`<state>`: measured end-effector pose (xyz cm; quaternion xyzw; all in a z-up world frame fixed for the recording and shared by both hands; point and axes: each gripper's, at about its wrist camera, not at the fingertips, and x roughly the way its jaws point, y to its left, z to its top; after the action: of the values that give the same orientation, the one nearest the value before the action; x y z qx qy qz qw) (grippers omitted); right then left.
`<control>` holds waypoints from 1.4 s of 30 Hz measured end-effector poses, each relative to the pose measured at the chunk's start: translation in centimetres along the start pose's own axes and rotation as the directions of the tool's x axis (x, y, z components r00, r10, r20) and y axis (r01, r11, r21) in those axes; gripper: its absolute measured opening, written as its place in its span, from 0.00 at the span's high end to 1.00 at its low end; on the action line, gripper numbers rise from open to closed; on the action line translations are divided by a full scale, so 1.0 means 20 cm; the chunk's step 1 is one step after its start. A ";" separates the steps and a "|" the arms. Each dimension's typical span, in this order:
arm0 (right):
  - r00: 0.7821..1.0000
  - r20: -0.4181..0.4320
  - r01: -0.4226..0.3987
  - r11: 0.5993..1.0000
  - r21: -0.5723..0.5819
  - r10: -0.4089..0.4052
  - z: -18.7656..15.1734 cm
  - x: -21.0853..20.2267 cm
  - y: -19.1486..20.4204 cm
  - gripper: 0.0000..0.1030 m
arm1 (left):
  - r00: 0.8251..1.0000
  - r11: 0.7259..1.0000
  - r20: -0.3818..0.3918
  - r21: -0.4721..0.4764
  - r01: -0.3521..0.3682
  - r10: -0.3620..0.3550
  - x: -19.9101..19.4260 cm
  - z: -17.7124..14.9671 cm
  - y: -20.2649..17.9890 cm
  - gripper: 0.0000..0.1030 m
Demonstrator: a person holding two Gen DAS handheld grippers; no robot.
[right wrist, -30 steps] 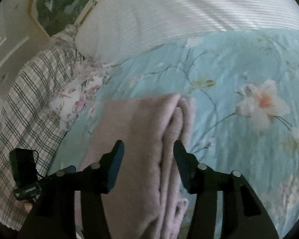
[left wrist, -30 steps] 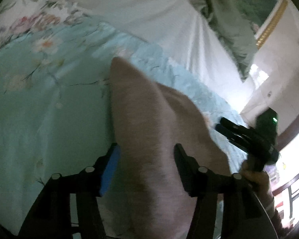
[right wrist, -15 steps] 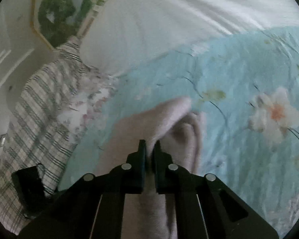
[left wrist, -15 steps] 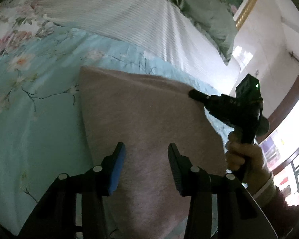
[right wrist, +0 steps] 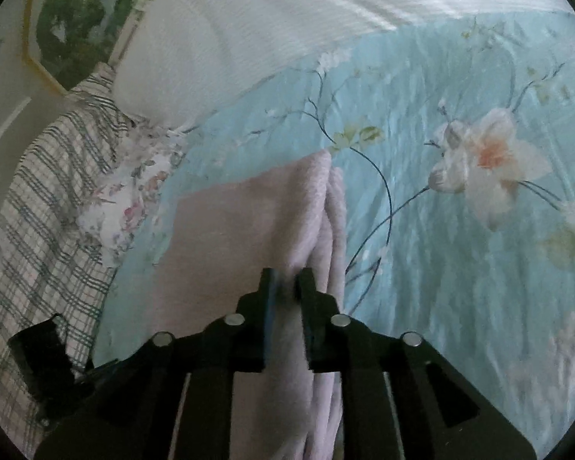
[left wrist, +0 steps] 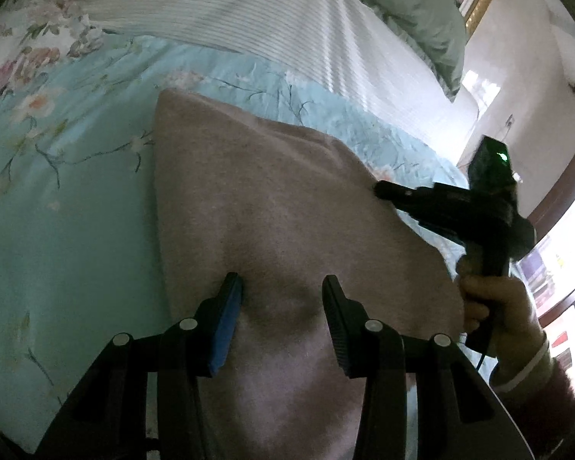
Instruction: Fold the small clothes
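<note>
On floral bedspread (right wrist: pixel 460 249) | left gripper (left wrist: pixel 281 291) open over pink garment (left wrist: pixel 272 207) | right gripper (right wrist: pixel 287 281) pinching its edge

A bed fills both views, spread with a pale blue floral sheet (right wrist: pixel 460 249). A white striped quilt (left wrist: pixel 287 19) lies beyond it, a plaid blanket (right wrist: pixel 38 211) at one side. A gold-framed picture (right wrist: pixel 69 19) hangs on the pale wall (left wrist: pixel 536 76). Daylight enters a window (left wrist: pixel 567 287).

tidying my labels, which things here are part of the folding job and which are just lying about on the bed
In the job:
pink garment
right gripper, shut on the garment's folded edge
left gripper, open over the garment

Lying about:
floral blue sheet
white striped pillow
plaid cloth
green pillow
</note>
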<state>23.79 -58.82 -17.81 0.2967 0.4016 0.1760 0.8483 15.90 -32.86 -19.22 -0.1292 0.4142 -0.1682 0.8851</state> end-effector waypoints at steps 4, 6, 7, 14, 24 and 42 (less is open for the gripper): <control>1.000 0.020 -0.020 1.000 -0.023 0.020 -0.15 -0.19 0.05 0.61 | 1.000 1.000 0.012 -0.011 0.025 -0.025 -0.13 -0.07 0.01 0.58; 0.999 0.005 -0.042 0.998 -0.039 0.043 -0.25 -0.26 0.07 0.61 | 0.999 1.000 0.022 -0.004 0.025 -0.025 -0.20 -0.13 0.00 0.58; 0.999 0.001 -0.053 0.997 -0.048 0.053 -0.30 -0.29 0.07 0.61 | 0.999 1.000 0.026 0.001 0.024 -0.024 -0.24 -0.17 0.00 0.58; 0.996 -0.039 -0.082 0.988 -0.129 0.077 -0.58 -0.38 0.08 0.61 | 0.998 0.996 0.022 0.072 -0.053 0.052 -0.40 -0.40 -0.05 0.49; 0.995 -0.085 -0.078 0.970 -0.229 0.059 -0.59 -0.25 0.15 0.61 | 0.974 0.969 0.004 0.096 -0.228 0.228 -0.24 -0.45 -0.06 0.44; 0.989 -0.145 0.002 0.989 -0.151 -0.024 -0.60 -0.25 0.02 0.90 | 0.968 0.963 -0.051 0.126 -0.236 0.244 -0.18 -0.48 -0.09 0.91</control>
<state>11.21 -56.85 -20.74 0.2156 0.4503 0.2215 0.8377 6.02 -33.86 -22.05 -0.0195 0.4451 -0.0880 0.8909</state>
